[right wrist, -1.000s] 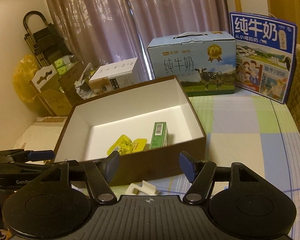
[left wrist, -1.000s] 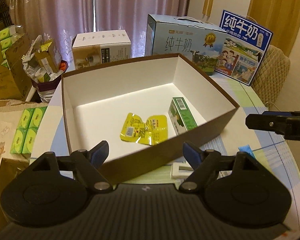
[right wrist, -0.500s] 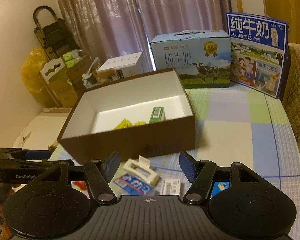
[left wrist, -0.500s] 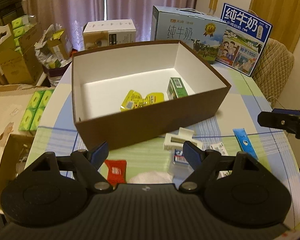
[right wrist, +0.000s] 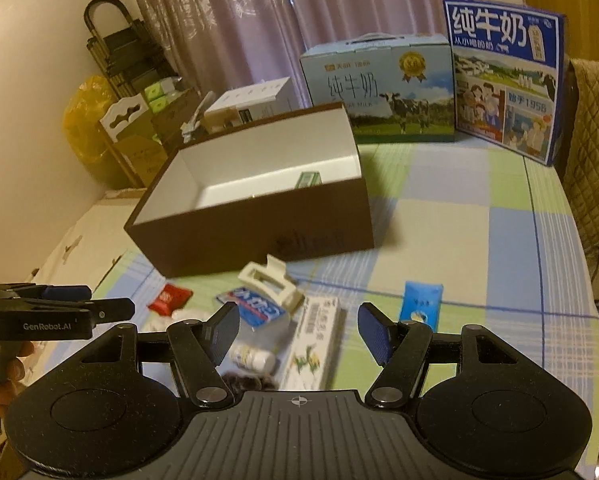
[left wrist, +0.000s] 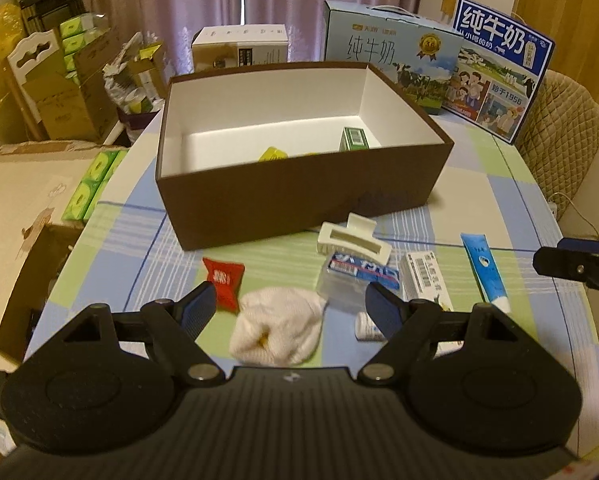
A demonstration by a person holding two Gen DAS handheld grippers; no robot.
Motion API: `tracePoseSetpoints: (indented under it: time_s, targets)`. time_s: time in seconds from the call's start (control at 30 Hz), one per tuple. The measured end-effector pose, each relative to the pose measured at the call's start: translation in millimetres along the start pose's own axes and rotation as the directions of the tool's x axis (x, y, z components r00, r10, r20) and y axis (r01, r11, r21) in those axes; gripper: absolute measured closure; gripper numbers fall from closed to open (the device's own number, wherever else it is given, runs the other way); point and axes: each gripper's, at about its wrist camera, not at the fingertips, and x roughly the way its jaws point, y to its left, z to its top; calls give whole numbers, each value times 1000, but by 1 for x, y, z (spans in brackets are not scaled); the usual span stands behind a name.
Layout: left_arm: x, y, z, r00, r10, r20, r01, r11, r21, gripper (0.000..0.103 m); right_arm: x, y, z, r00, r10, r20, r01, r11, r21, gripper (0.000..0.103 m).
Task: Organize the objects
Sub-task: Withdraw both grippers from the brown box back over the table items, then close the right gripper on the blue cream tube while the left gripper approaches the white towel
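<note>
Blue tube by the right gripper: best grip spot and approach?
Grip the blue tube across its flat mid-body, coming from above with the right gripper. It lies flat on the tablecloth, its long sides clear; the white cap end is probably too narrow.

the right gripper (right wrist: 298, 330) hung open above a white box with a barcode (right wrist: 317, 338), near a white hair claw (right wrist: 268, 282), a blue tube (right wrist: 420, 305) and the brown box (right wrist: 251, 232).

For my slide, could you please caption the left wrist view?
Open left gripper above white cloth, before brown box.
</note>
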Motion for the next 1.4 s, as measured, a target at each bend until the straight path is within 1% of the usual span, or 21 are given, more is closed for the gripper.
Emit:
tracePoseSetpoints:
  time_s: [0.27, 0.53, 0.67, 0.9, 1.23, 1.4]
  targets:
    - [-8, -14, -22, 999, 25, -21, -26, 999, -29, 24, -7, -17, -20, 999, 19, -51, -19, 1000, 6, 40]
    - [-15, -17, -38, 998, 46, -34, -47, 998, -50, 24, -7, -23, -36, 995, 37, -95, -37, 999, 4, 40]
    - [-16, -16, -44, 998, 53, -36, -54, 997, -52, 23, -5, -25, -42, 994, 34, -107, -33, 999, 12, 40]
    - [-9, -12, -47, 998, 50, -43, -52, 998, -39, 23, 1, -32, -46, 993, -13, -116, 18, 999, 43, 40]
    - [10, -6, -37, 998, 31, -54, -31, 999, -12, 23, 13, -45, -46, 988, -82, -129, 92, 993, 77, 40]
    - [20, 0, -33, 998, 26, -62, -26, 1000, -7, 24, 29, -52, -45, 984, -120, -129, 131, 988, 85, 40]
